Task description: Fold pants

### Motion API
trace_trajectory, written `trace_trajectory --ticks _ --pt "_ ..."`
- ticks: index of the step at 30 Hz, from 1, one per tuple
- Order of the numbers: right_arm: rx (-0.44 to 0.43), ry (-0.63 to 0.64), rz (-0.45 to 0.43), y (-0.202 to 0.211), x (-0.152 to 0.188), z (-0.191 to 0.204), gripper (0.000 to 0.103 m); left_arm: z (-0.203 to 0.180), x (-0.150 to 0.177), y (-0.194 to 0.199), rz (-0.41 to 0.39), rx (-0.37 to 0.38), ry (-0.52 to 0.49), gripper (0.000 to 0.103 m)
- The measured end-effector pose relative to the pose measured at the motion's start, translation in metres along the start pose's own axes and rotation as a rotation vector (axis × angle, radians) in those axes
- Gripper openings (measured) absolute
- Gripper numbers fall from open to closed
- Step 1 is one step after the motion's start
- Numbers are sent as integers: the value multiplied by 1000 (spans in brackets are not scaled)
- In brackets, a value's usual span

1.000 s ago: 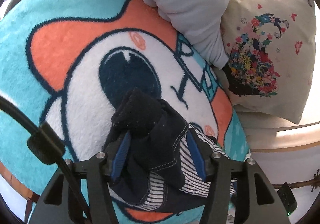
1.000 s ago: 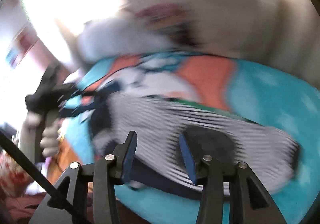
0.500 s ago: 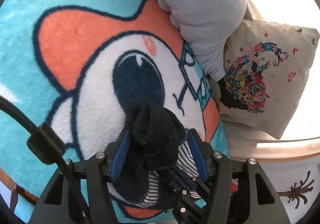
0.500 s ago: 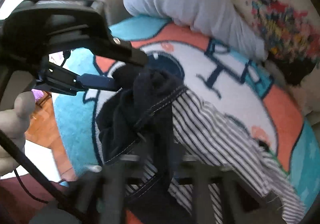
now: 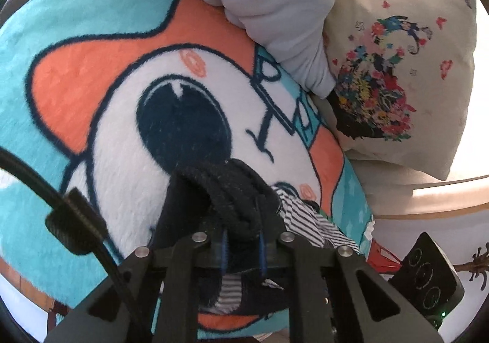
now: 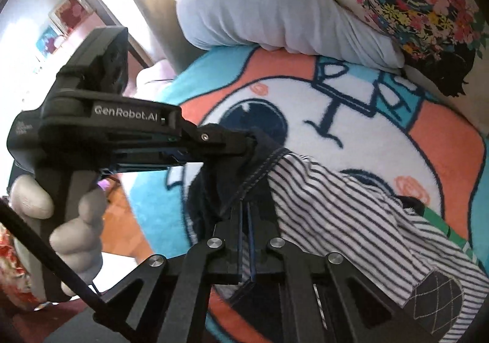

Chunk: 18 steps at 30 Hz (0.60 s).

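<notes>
The small pants (image 6: 336, 205), white with navy stripes and a dark navy waistband (image 5: 232, 187), lie on a cartoon fleece blanket (image 5: 91, 37). My left gripper (image 5: 243, 239) is closing its jaws on a bunched fold of the waistband, and the blue pads squeeze the dark cloth. From the right wrist view the left gripper (image 6: 249, 141) comes in from the left, held by a gloved hand (image 6: 76, 230). My right gripper (image 6: 246, 214) is closing tight, pinching the waistband's stitched edge just beside the stripes. The legs trail off to the lower right.
A grey stuffed cushion (image 5: 269, 0) and a floral pillow (image 5: 397, 83) lie against the blanket's far side. The blanket's edge drops off at the left toward a wooden floor (image 6: 119, 208). A black box with round lenses (image 5: 428, 282) sits at the lower right.
My left jaws have narrowed from wide apart to pressing on the waistband bunch. My right gripper swung in from over the striped legs to the waistband and shut on its edge.
</notes>
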State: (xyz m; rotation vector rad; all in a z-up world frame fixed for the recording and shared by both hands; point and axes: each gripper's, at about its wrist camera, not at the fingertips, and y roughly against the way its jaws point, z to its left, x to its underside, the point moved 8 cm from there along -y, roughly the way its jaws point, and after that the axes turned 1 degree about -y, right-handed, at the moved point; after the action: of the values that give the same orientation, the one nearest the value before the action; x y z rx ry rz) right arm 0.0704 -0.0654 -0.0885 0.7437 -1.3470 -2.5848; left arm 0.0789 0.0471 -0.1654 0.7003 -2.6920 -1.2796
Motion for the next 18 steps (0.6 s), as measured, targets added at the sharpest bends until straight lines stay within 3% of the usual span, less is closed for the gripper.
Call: trace_trajectory --ticks 3,4,6,7,8,11,12,13,14,15,18 --pt "15 78 -17 9 6 12 4 6 9 5 12 14 50 14" --pt "36 110 -23 10 8 14 10 8 11 6 13 17 66 14" --pt "48 171 -16 9 17 23 36 11 11 7 11 22 89 14" --pt "52 189 -17 8 20 25 57 12 11 7 10 23 101 14" --pt "70 213 -24 6 23 27 65 12 12 6 10 30 114 14" --pt "173 301 -37 -5 28 27 65 10 12 8 1 23 112 14" --pt "236 327 -48 -10 27 23 63 10 12 8 -2 23 110 14" --pt "287 341 -45 -17 26 17 39 9 12 9 -5 22 108 14" --pt "290 317 -4 -26 27 9 2 9 12 10 -7 19 107 14" --pt "252 258 40 -32 28 2 2 8 13 10 -9 18 108 14" --pt "156 152 29 -20 22 -4 2 6 16 20 -30 23 100 14"
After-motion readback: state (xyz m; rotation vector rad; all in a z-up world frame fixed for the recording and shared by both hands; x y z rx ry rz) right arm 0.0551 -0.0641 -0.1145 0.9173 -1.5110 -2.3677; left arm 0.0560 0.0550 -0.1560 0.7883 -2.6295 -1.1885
